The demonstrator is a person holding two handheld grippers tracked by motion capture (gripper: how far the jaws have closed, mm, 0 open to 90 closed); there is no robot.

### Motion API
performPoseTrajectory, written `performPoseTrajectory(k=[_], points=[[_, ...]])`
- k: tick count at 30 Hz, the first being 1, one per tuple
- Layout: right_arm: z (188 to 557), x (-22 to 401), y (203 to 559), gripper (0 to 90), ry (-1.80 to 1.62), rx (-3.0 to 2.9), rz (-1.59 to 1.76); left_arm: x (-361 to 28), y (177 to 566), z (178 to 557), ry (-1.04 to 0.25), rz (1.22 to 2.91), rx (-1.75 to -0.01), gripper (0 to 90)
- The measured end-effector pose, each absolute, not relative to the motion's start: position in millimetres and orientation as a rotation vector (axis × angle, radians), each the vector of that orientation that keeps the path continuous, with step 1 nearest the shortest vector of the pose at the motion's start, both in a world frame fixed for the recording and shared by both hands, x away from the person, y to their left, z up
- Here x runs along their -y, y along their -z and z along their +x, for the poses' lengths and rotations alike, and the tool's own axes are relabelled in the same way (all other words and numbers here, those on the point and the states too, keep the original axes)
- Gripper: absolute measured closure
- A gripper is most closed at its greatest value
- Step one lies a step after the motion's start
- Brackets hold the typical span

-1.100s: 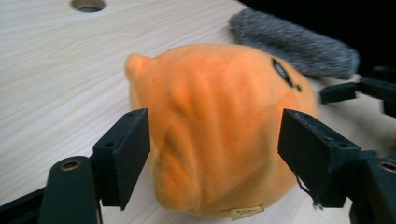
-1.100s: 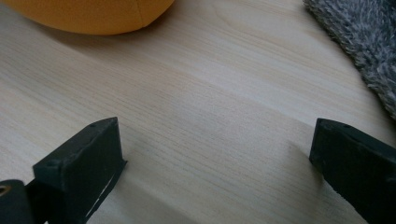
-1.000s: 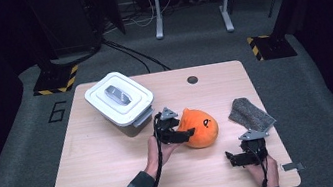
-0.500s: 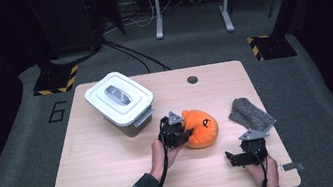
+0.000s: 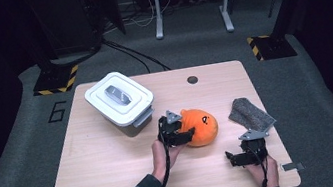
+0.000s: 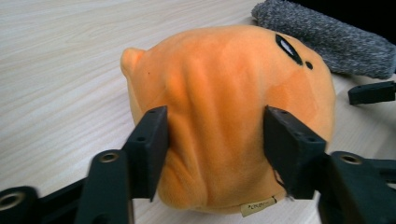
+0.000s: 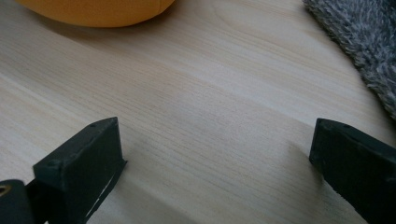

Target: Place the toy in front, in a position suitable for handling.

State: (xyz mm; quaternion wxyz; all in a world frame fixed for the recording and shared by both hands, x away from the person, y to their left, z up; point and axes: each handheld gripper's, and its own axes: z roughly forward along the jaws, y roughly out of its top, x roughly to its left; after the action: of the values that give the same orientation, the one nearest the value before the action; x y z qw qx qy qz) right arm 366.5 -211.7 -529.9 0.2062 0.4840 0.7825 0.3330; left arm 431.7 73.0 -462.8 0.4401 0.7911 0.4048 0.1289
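An orange plush toy point(image 5: 202, 124) with a black eye mark lies on the wooden table point(image 5: 105, 169), right of centre. My left gripper point(image 5: 187, 134) reaches it from the left and grips its rounded body point(image 6: 219, 93). The jaws have just been opening, but the plush still bulges between them and both pads point(image 6: 152, 140) dent its sides. My right gripper point(image 5: 231, 158) rests low near the table's front right edge, open, with bare wood between its fingers point(image 7: 88, 158). The plush's underside point(image 7: 98, 9) shows at the top of the right gripper view.
A white lidded box point(image 5: 120, 101) stands at the back left, close to the left gripper. A grey knitted cloth point(image 5: 251, 114) lies right of the plush, just beyond the right gripper. A round cable hole point(image 5: 192, 79) sits near the table's far edge.
The left gripper has edged a little to the right, further onto the plush. The right gripper and the cloth have stayed where they were.
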Motion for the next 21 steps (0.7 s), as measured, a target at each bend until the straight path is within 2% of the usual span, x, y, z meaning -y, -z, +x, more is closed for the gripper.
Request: performPoseTrajectory(k=[5,9,21], points=[[366.6,211.6,529.9,1.7,-0.928,-2.179,1.351,-80.6,458.1,429.8,-0.322,1.962,-0.993,27.0],[366.5,211.6,529.9,1.7,-0.928,-2.179,1.35,-87.0,454.0,425.2,-0.332,1.952,-0.986,21.9],[366.6,212.0,529.9,1.8,-0.926,-2.181,1.347,-112.0,453.0,414.2,-0.36,1.952,-0.961,22.0]])
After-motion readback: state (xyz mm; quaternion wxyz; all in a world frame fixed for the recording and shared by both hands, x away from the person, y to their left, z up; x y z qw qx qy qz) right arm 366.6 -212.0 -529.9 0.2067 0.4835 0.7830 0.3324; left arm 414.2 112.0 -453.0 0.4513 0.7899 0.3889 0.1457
